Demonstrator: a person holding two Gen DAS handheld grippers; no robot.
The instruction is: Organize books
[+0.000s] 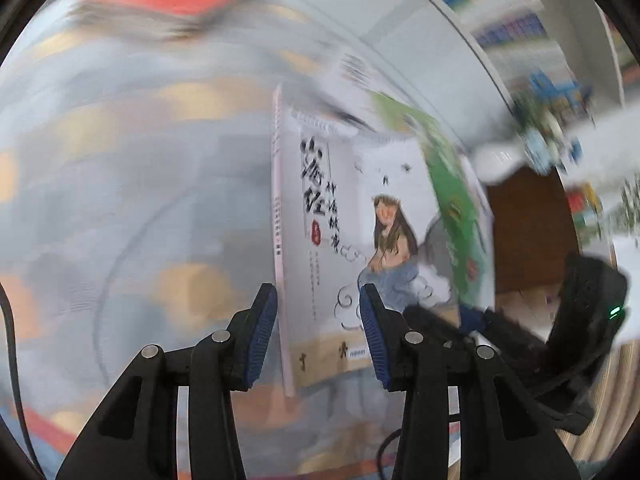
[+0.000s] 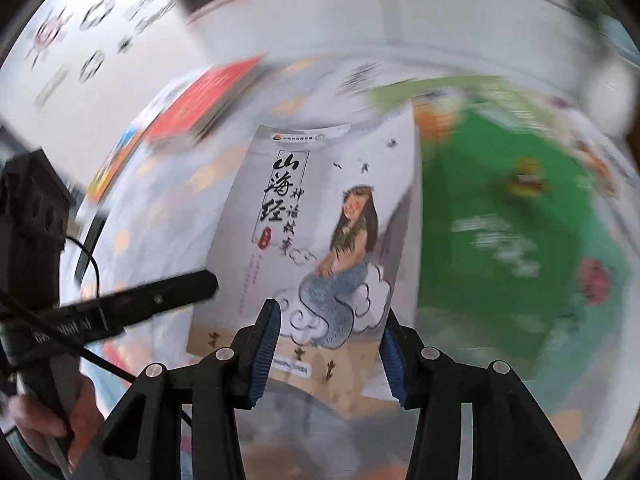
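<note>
Holding one grey mermaid-cover book (image 2: 320, 216): left tool (image 1: 318, 336) and right tool (image 2: 330, 352) pinching its lower edge; green book (image 2: 500, 240) beside it.

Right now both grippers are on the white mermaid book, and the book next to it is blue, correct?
Not blue. The neighbouring book is green, as the right wrist view shows. The rest holds: the left gripper and right gripper both have their fingers around the white mermaid book's bottom edge.
</note>
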